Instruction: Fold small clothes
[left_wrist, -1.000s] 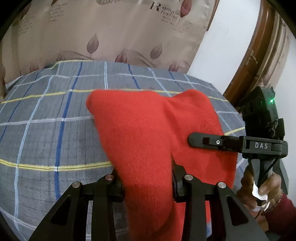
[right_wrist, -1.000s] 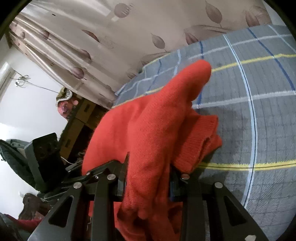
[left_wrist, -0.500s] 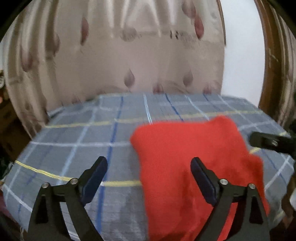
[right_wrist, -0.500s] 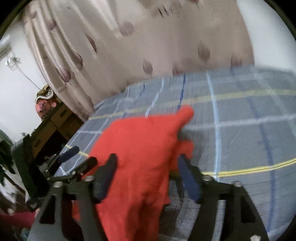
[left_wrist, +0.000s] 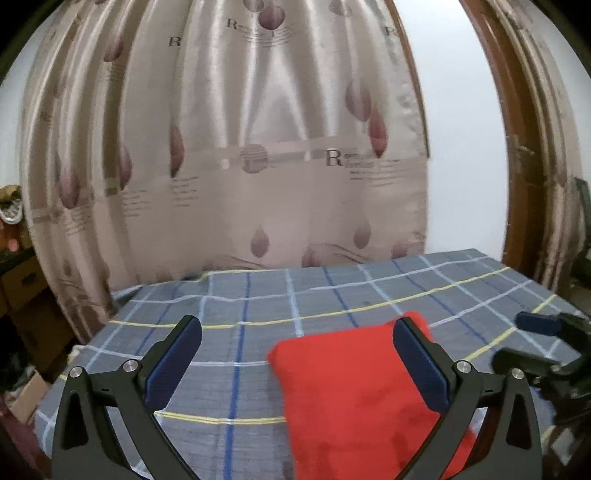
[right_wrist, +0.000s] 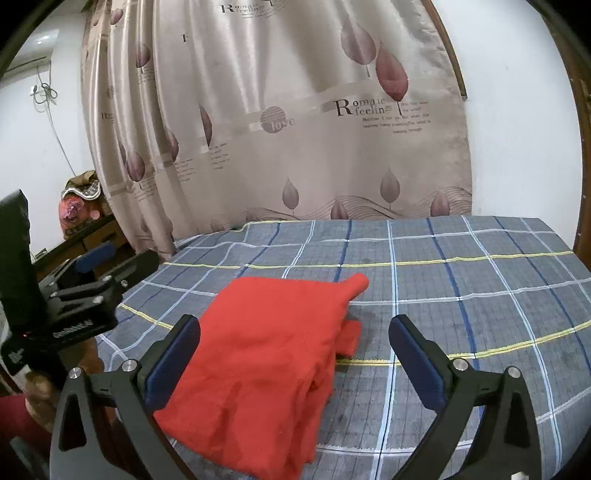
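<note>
A red knitted garment (left_wrist: 354, 398) lies folded on the blue-grey checked cloth (left_wrist: 258, 302), near its front edge. My left gripper (left_wrist: 295, 354) is open and empty, raised above and behind the garment, which sits low right in its view. My right gripper (right_wrist: 295, 358) is open and empty too, and the garment (right_wrist: 266, 354) lies low left between its fingers, with a sleeve end (right_wrist: 356, 284) sticking out to the right. Each gripper shows in the other's view: the right one (left_wrist: 546, 354) and the left one (right_wrist: 92, 280).
A beige curtain (right_wrist: 280, 129) with leaf prints hangs behind the checked surface (right_wrist: 461, 295). A brown wooden door frame (left_wrist: 517, 147) stands at the right. Boxes and clutter (right_wrist: 79, 206) sit at the far left.
Both grippers let go of the red garment, opened wide and pulled back and up. The garment dropped flat onto the cloth in a folded stack.
</note>
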